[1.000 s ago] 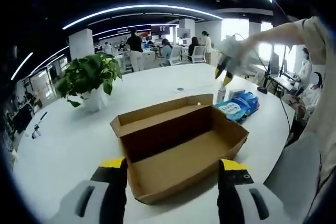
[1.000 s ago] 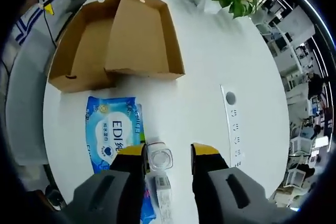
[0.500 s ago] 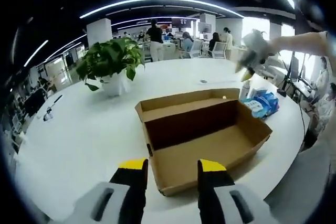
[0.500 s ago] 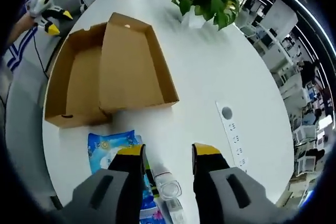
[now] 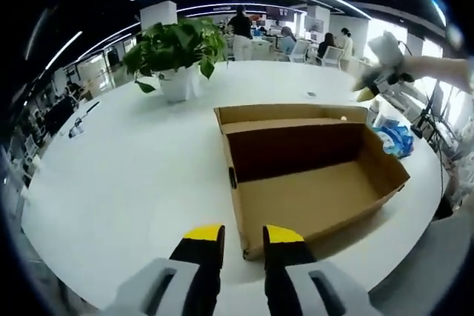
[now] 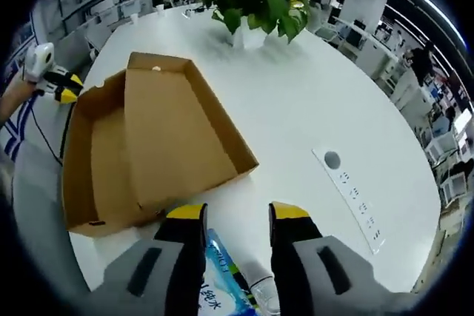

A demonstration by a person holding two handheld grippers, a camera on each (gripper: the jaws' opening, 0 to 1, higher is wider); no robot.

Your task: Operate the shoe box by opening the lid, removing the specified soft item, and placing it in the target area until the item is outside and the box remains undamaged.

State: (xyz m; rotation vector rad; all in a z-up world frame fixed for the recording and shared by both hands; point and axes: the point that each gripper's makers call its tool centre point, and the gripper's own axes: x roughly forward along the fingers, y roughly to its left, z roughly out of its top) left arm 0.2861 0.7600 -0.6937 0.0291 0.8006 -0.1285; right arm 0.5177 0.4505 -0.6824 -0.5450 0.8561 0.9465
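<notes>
- The left tool [image 5: 244, 236] hangs just short of the near corner of the shoe box [image 5: 311, 175], its yellow-tipped jaws nearly pressed together with only a thin slit between them and nothing in it.
- The right tool [image 6: 237, 216] has its jaws spread apart and grips nothing; directly under them, on the white tabletop [image 6: 311, 101], lies the blue wipes pack [image 6: 222, 283], which I take to be the soft item. A clear, capped object [image 6: 261, 290] lies touching it.
- In the left gripper view that same pack [image 5: 396, 138] sits outside the box, just past its far end, near the other tool [image 5: 379, 79].
- The box stands open, its lid [image 6: 178, 135] folded back beside the tray, and the tray looks empty. No tears or crushed walls show.
- Judged from this, opening, removal and set-down look done; what remains is backing both tools away. Whether the pack lies in the intended target area cannot be told.
- Farther off stands a potted plant [image 5: 176, 49], and a socket strip [image 6: 354, 194] is set into the tabletop.
</notes>
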